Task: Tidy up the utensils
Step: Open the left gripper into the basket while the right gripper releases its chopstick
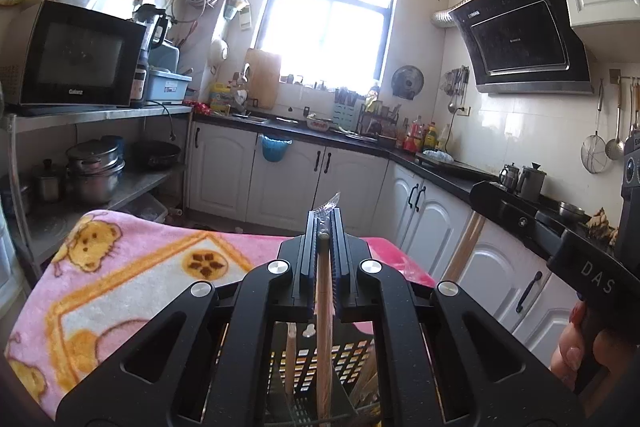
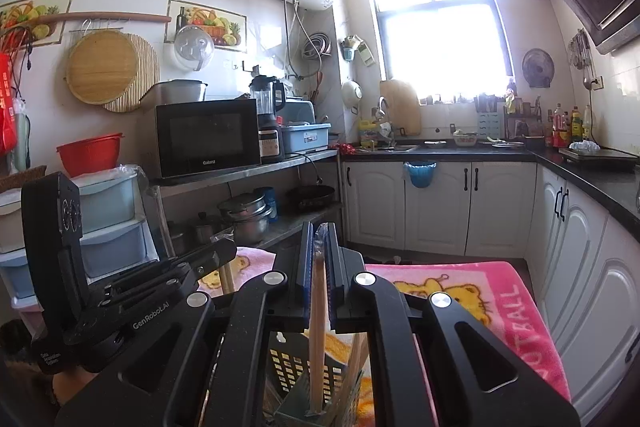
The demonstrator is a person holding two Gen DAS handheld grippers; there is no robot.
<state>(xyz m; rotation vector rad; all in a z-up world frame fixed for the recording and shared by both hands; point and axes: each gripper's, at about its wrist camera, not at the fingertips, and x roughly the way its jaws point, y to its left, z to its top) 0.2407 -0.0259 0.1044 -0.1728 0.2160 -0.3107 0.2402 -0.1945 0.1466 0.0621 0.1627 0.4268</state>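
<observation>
Both grippers are hanging side by side over a small table draped in a pink cartoon-bear blanket, and each is pinching a long wooden chopstick.

The left gripper is clamped on one chopstick, gripping it close to its top end, where a scrap of clear plastic wrapper is sticking up above the jaws. The stick is hanging nearly straight down so that its lower end is pointing into the perforated utensil holder standing directly below.

The right gripper is closed on a second chopstick in the same manner, and that stick's lower end is already reaching down inside the holder, near its floor. More wooden sticks are leaning inside the holder beside these two.

Holding each stick by its top and letting it hang looks deliberate: it is keeping the tips lined up with the narrow opening. A hand is wrapping the right tool's grip at the edge of the left view.

I would judge the chopsticks are about to be released into the holder, which is standing on the blanket near the table's near edge.
</observation>
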